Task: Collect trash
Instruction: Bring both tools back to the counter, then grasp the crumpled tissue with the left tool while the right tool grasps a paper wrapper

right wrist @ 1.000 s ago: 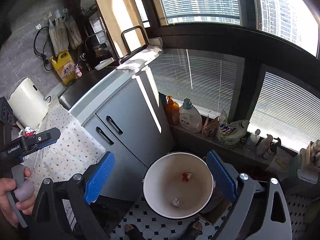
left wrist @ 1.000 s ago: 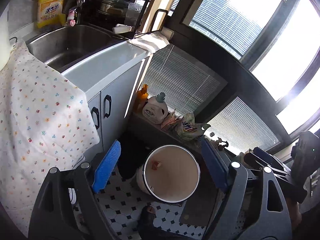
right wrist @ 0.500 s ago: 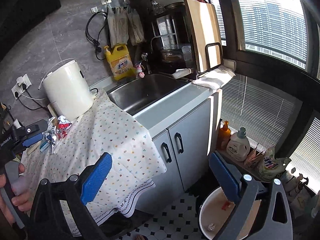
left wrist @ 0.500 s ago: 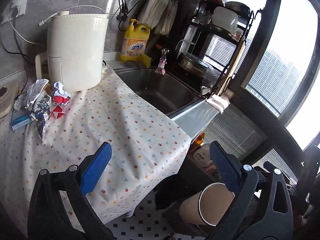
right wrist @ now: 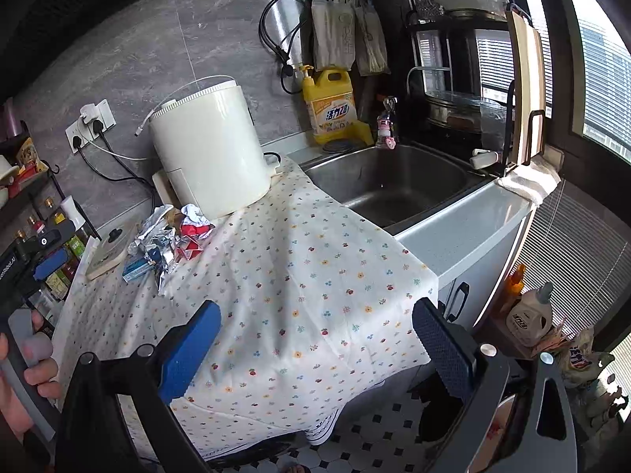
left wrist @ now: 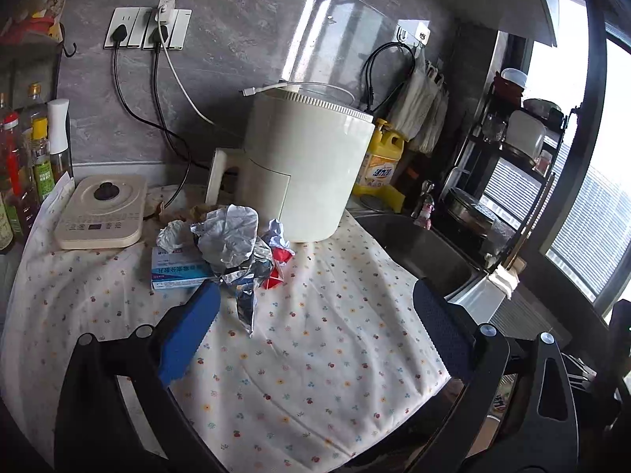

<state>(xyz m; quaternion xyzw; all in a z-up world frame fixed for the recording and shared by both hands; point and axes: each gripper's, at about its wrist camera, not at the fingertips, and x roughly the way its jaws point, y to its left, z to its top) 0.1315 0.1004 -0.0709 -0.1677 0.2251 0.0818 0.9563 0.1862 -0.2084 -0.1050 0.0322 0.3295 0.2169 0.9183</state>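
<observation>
A pile of trash lies on the flowered cloth in front of the white appliance: crumpled foil [left wrist: 236, 252], a blue-and-white box [left wrist: 177, 272], a white paper wad [left wrist: 171, 232] and a red wrapper [left wrist: 278, 264]. The pile also shows in the right wrist view [right wrist: 165, 244]. My left gripper [left wrist: 315, 335] is open and empty, a short way in front of the pile. My right gripper [right wrist: 319, 351] is open and empty over the cloth's front edge, far from the pile. The bin's rim [right wrist: 501, 421] peeks out low behind my right finger.
A white cylindrical appliance [left wrist: 307, 165] stands behind the trash. A flat induction cooker [left wrist: 98, 209] and oil bottles [left wrist: 23, 157] are at left. The sink [right wrist: 394, 185], yellow detergent jug [right wrist: 331, 106] and dish rack [right wrist: 461, 79] are to the right.
Both grippers swung up from the white bin on the floor to the countertop. The left one now faces the trash pile closely. Both stay open and empty.
</observation>
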